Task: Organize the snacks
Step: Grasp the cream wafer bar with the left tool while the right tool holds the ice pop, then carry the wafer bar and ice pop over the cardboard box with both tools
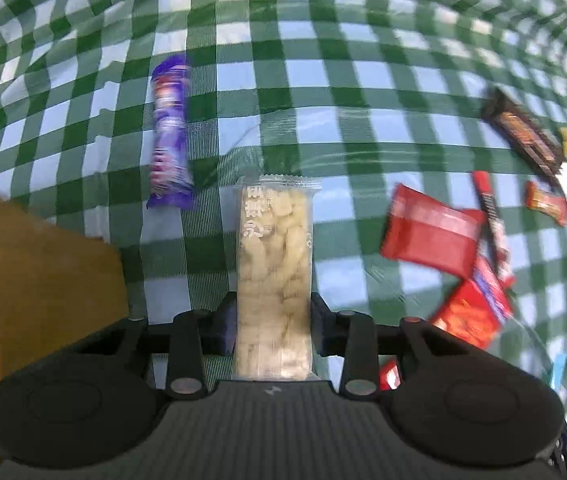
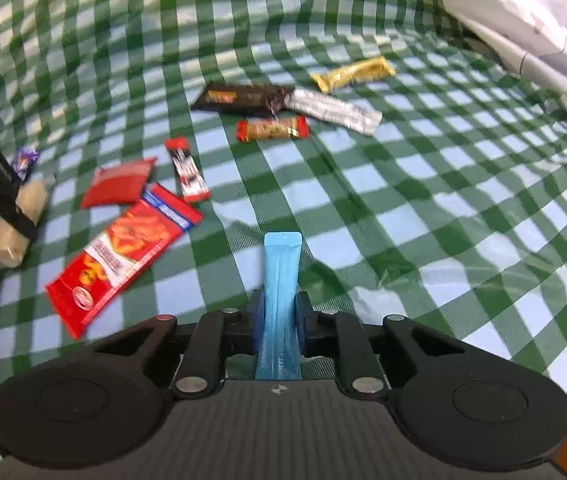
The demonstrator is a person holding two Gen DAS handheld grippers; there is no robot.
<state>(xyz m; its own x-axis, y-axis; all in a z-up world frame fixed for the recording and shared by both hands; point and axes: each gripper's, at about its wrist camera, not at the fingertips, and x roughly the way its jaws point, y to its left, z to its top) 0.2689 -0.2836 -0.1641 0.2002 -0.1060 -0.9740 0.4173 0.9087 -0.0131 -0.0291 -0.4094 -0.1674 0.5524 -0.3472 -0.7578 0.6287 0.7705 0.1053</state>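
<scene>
Snacks lie scattered on the green checked cloth (image 2: 403, 184). Your left gripper (image 1: 272, 320) is clamped on a clear packet of pale puffed snack (image 1: 273, 264); your right gripper (image 2: 279, 316) pinches a blue sachet (image 2: 279, 280).

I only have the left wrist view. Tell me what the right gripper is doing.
Observer: The right gripper is shut on a light blue stick packet, which sticks out forward over the checked cloth.
Operator: Report what lies beyond the dark bar at my right edge.
Observer: A silver wrapper touches the dark bar's end, and a yellow bar lies just beyond.
Operator: Say what borders the cloth on the far right.
Observer: A crumpled white bag lies at the cloth's top right corner.
</scene>
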